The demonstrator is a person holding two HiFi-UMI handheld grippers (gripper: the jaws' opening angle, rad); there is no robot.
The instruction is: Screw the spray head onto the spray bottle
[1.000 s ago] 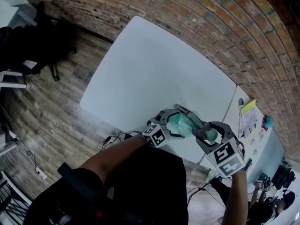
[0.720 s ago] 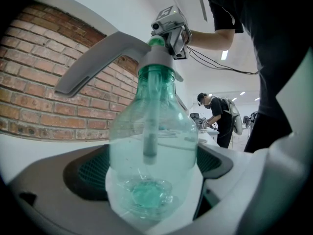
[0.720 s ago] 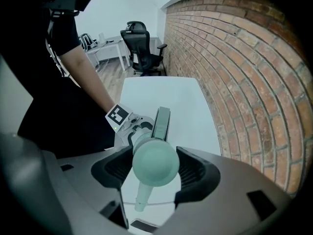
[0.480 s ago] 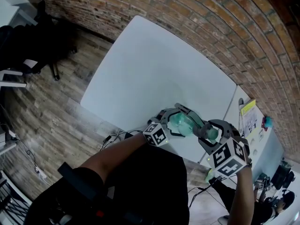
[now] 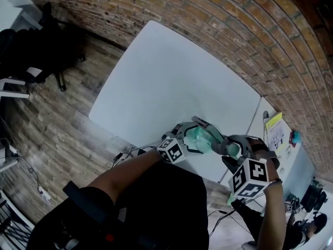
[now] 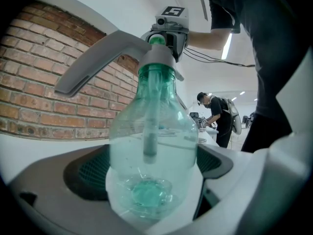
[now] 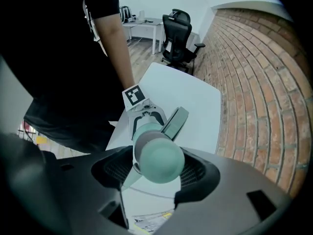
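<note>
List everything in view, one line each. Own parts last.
spray bottle: one, clear green-tinted, held between both tongs
spray head: one, grey with green cap, on the bottle's neck
table: one, white, ahead of the person
side table: one, white, right of it
office chair: one, black, on the wood floor
brick wall: one, red-brown, behind the tables
bystander: one, dark clothes, far background
left tongs: grey, shut on the spray bottle's base
right tongs: grey, shut on the spray head's top
</note>
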